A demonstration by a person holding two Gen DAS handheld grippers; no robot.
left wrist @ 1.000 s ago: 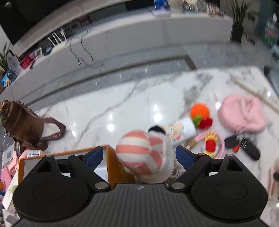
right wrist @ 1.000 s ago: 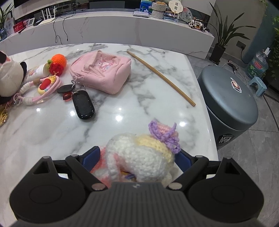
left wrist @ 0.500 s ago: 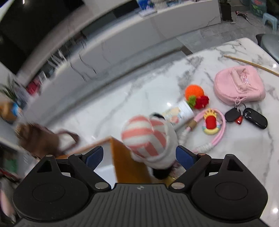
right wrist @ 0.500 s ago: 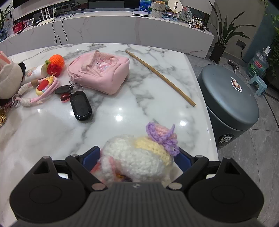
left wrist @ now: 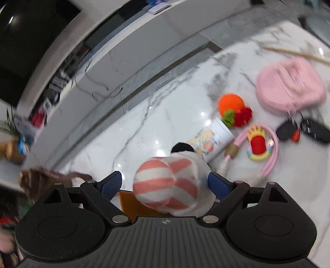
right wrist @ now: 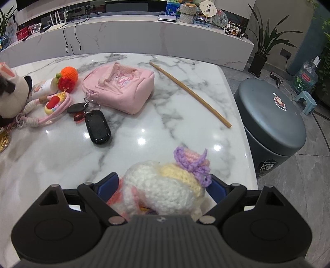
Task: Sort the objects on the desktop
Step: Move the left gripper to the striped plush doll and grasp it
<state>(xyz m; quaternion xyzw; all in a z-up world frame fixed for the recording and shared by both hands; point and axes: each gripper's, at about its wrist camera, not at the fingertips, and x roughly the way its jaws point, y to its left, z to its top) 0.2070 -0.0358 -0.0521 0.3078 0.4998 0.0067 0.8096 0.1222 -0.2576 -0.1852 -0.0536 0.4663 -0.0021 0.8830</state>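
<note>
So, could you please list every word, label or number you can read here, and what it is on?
"LET'S" on the label of the grey bin; the lines under it are too blurred.
Print on the white tube: blurred, unreadable.
Round fan on the counter: characters too small to read.

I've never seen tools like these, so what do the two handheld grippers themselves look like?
The left gripper and right gripper look alike: matte black plastic bodies with ribbed centres, round discs on each side, silver pivot pins and blue textured finger pads. No cables, sleeves or hands show.
</note>
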